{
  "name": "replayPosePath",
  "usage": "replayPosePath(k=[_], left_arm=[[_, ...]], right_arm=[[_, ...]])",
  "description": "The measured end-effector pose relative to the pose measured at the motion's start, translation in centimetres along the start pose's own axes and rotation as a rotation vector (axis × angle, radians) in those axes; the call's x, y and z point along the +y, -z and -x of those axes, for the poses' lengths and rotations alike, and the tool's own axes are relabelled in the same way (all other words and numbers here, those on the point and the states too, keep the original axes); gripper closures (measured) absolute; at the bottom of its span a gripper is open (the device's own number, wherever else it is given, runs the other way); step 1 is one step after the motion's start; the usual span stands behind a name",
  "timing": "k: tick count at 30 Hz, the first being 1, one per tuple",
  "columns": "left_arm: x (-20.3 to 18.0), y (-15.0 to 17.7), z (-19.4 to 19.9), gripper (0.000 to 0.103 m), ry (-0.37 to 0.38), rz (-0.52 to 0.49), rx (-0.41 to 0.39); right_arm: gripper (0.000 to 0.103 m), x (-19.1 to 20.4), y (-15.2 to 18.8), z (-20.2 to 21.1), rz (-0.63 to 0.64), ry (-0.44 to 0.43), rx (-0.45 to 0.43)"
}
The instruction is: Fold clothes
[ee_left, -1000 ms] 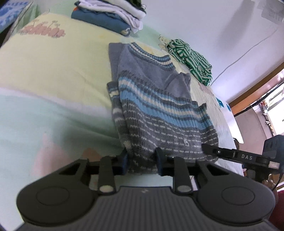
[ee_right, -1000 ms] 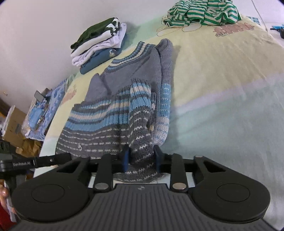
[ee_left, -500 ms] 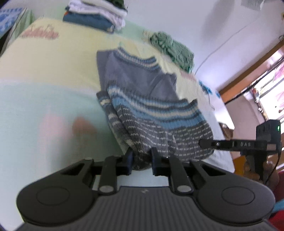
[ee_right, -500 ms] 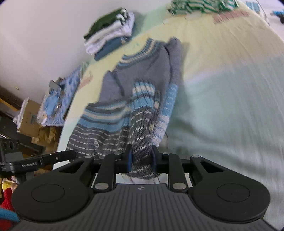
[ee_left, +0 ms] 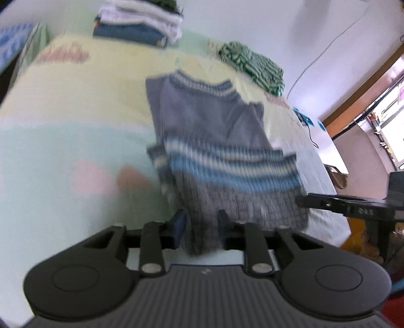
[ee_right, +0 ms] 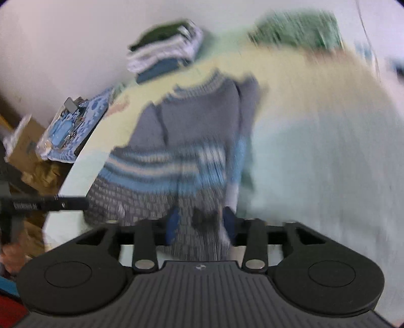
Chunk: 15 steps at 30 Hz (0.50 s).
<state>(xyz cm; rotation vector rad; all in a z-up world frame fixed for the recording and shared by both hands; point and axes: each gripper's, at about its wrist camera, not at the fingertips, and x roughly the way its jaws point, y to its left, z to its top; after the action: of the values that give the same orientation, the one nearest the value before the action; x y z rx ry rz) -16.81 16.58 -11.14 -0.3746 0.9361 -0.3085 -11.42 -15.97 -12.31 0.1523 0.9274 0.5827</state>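
Both claws — left gripper point(ee_left: 200, 228), right gripper point(ee_right: 199, 227) — are opening, the sweater point(ee_left: 222, 151) hem between them, body stretching straight ahead.

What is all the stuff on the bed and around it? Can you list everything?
sweater: one, grey with blue and cream stripes, middle of the bed, hem between both grippers.
stack of folded clothes: one, white, blue and dark green, far end by the wall.
striped garment: one, green and white, crumpled at the far end.
bed sheet: one, pale yellow and mint, under everything.
blue patterned cloth: one, beside the bed.
cardboard box: one, brown, on the floor side.
left gripper: one, black with blue pads, jaws opening, hem between them.
right gripper: one, black with blue pads, jaws opening, hem between them.
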Motion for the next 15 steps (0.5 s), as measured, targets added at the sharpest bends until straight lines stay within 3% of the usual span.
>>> replayPosePath(k=[1,4,6,10,11,12,13,15], left_arm=[[0.0,-0.5,-0.5,0.042,-0.001,0.001,-0.014],[0.1,-2.2,-2.2,0.043,-0.003,0.012,-0.022],[0.2,-3.1,-3.3,0.050,-0.007,0.029,-0.015],[0.8,-3.9,-5.0,0.055,0.010,0.067,-0.012],[0.9,-4.0,-5.2,0.058,0.016,0.065,-0.015],[0.9,-4.1,-5.3,0.073,0.025,0.059,-0.018],[0.9,-4.1,-5.3,0.099,0.035,0.053,-0.021],[1.0,-4.2,-5.1,0.102,0.101,0.057,-0.021]], right_arm=[[0.053,0.2,-0.5,-0.4,0.024,0.009,-0.024],[0.053,0.4,-1.7,-2.0,0.062,0.040,-0.072],[0.056,0.3,-2.1,-3.1,0.072,0.057,-0.080],[0.058,-0.1,-2.6,-4.4,0.067,0.052,-0.083],[0.059,0.0,-2.6,-4.6,0.067,0.057,-0.083],[0.062,0.1,-2.6,-4.6,0.073,0.060,-0.084],[0.065,0.2,-2.6,-4.7,0.079,0.062,-0.085],[0.082,0.3,-2.5,-4.6,0.088,0.060,-0.082]])
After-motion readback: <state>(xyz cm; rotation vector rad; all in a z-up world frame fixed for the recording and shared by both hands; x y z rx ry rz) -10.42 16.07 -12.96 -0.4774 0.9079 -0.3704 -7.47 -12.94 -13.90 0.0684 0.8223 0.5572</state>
